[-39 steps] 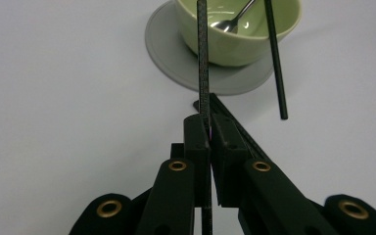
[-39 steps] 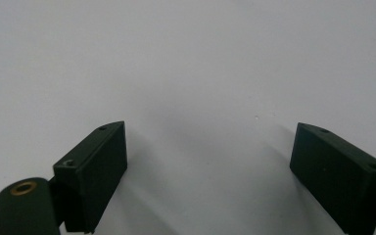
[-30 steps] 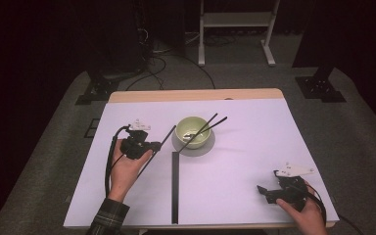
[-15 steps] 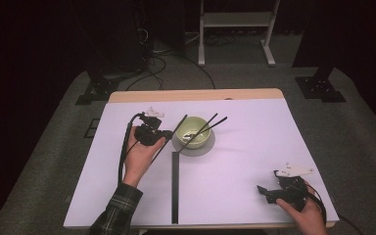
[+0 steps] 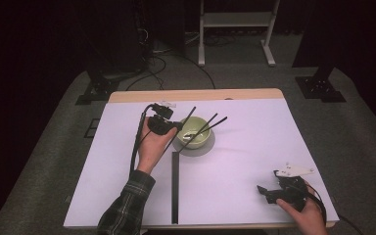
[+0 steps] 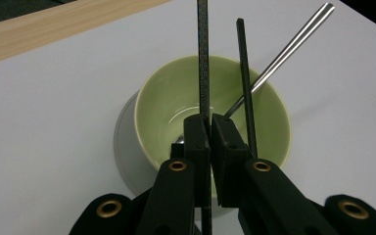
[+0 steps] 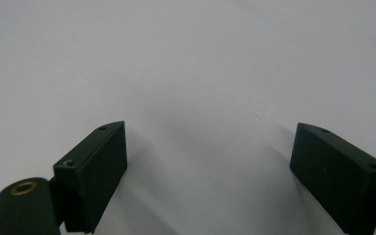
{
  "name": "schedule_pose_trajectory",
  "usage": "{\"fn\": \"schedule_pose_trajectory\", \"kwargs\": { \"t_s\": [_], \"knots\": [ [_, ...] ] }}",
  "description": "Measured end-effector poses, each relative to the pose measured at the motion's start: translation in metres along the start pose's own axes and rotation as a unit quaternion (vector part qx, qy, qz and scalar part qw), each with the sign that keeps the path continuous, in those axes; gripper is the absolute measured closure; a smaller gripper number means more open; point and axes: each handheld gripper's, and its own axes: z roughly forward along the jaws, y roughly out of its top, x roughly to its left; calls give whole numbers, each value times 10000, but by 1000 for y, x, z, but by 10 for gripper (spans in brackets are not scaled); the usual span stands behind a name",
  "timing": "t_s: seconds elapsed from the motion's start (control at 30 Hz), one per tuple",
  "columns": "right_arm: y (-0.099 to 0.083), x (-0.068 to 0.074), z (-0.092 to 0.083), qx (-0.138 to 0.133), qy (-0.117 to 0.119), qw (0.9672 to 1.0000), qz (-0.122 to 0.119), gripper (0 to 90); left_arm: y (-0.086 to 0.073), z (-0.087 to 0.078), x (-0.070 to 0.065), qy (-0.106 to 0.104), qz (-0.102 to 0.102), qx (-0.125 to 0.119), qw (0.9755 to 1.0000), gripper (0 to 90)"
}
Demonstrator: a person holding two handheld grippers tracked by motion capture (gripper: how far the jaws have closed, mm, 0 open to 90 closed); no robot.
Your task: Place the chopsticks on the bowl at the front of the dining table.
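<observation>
A pale green bowl (image 5: 201,142) (image 6: 161,107) stands on the white table (image 5: 254,142), left of its middle. A black chopstick (image 6: 243,73) and a metal spoon (image 6: 293,44) lean in it, with their ends over the right rim. My left gripper (image 5: 177,127) (image 6: 210,122) hovers at the bowl's left rim, shut on a second black chopstick (image 5: 189,114) (image 6: 203,58). That stick is clamped between the pads and points out over the bowl. My right gripper (image 5: 267,185) (image 7: 210,134) rests near the front right corner, open, with bare table between its jaws.
A long black strip (image 5: 175,188) lies on the table from just below the bowl to the front edge. A wooden edge (image 5: 196,94) borders the table's far side. Stands and cables (image 5: 156,58) sit on the floor beyond.
My left hand has carried the chopstick to the right and away from me, from the table's left part up to the bowl's rim. The right hand has stayed put.
</observation>
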Motion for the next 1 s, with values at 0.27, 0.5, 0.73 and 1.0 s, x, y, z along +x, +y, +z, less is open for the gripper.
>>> {"fn": "schedule_pose_trajectory", "kwargs": {
  "t_s": [0.27,0.5,0.73,1.0],
  "knots": [
    [0,0,0,1,1,10000,0,123,10,17,1,-5,-39,68,10000,863],
    [0,0,0,-1,0,10000,1,123,19,30,0,-33,-63,130,9999,863],
    [0,0,0,-3,0,10000,1,123,25,42,0,-48,-93,178,9998,863],
    [0,0,0,-3,0,10000,0,123,27,54,2,-17,-204,204,9996,863]
  ]
}}
